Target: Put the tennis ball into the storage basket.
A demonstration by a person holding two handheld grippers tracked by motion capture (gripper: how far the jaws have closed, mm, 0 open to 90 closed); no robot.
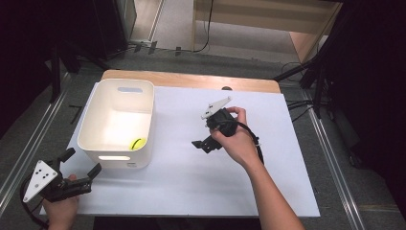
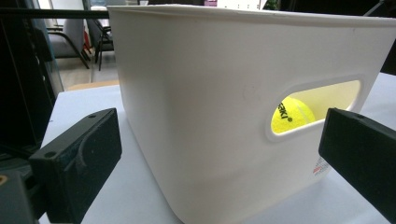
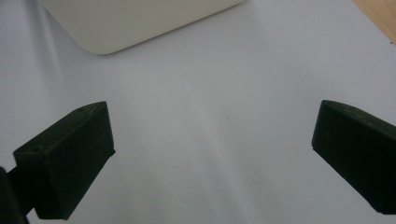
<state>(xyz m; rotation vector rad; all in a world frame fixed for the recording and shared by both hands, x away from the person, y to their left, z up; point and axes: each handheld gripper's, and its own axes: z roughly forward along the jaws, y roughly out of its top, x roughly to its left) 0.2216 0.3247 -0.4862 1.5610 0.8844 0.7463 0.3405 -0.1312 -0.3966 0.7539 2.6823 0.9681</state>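
Matte white tabletop [image 1: 201, 182] | smooth rounded plastic bin [image 1: 117, 123] holds fuzzy yellow ball [image 1: 137, 143] | left tongs [image 1: 82, 162] apart | right tongs [image 1: 200, 144] apart

smooth plastic bin [image 1: 146, 120]; fuzzy ball [image 2: 292, 114]

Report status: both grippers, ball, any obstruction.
Left gripper open, empty, facing white bin. Right gripper open, empty, over white tabletop. Tennis ball inside bin. Bin wall between left gripper and ball.
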